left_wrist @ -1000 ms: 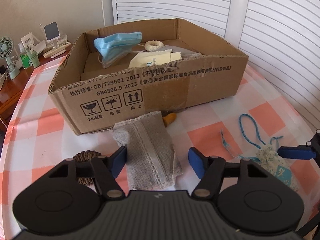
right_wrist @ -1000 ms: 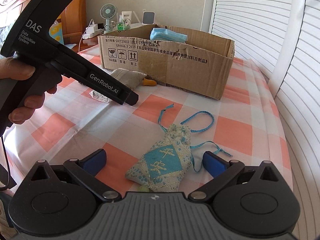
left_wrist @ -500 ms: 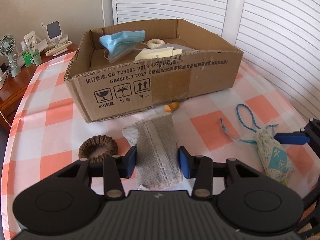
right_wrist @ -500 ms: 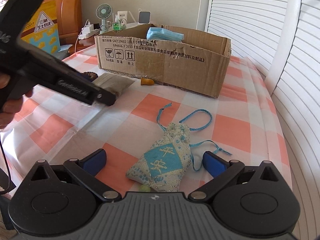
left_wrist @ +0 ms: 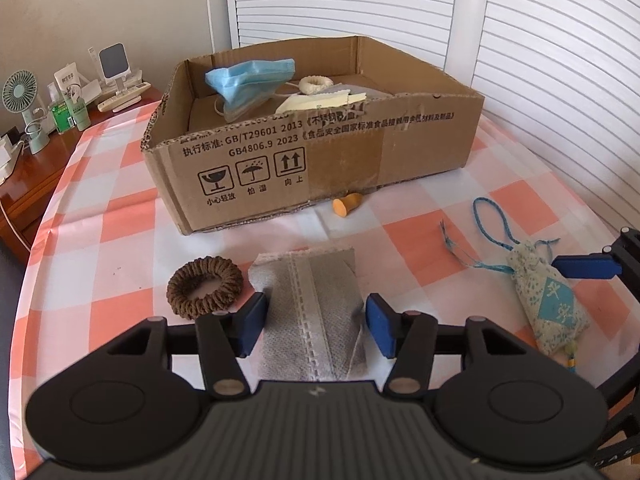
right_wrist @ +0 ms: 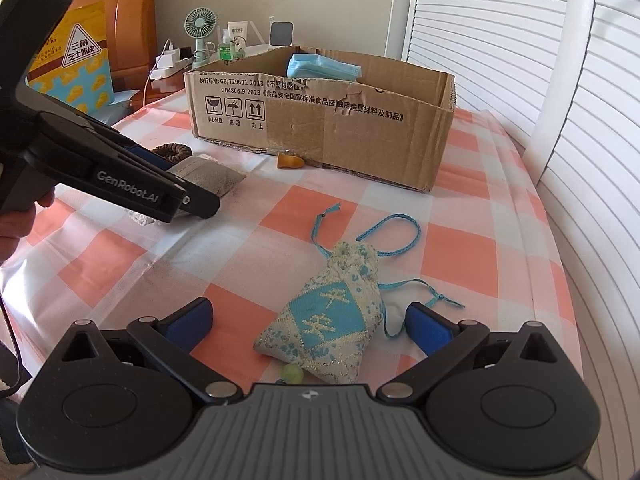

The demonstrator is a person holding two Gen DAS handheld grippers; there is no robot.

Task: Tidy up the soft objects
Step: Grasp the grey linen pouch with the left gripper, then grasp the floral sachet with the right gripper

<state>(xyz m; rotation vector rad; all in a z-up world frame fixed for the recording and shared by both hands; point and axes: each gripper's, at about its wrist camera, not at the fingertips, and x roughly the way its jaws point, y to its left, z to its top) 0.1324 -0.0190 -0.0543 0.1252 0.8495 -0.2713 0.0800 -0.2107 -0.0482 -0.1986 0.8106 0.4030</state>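
Observation:
A grey fabric pouch (left_wrist: pixel 312 312) lies on the checked tablecloth between the fingers of my left gripper (left_wrist: pixel 314 326); the blue pads touch or nearly touch its sides. A brown hair scrunchie (left_wrist: pixel 204 286) lies just left of it. A blue and white sachet bag (right_wrist: pixel 332 320) with blue cords lies between the fingers of my right gripper (right_wrist: pixel 310 320), which is wide open. The cardboard box (left_wrist: pixel 380 152) stands behind, holding a blue face mask (left_wrist: pixel 248 80), a cream scrunchie (left_wrist: pixel 315 84) and a yellow cloth (left_wrist: pixel 320 100).
A small orange piece (left_wrist: pixel 347 203) lies against the box front. A side table at the left holds a small fan (left_wrist: pixel 20 96), bottles and a phone stand. White shutters (left_wrist: pixel 560 60) stand behind and to the right. The table edge curves at the right.
My left gripper has narrowed around the grey pouch and pulled back from the box, so the brown scrunchie came into view. The right gripper stays open over the sachet.

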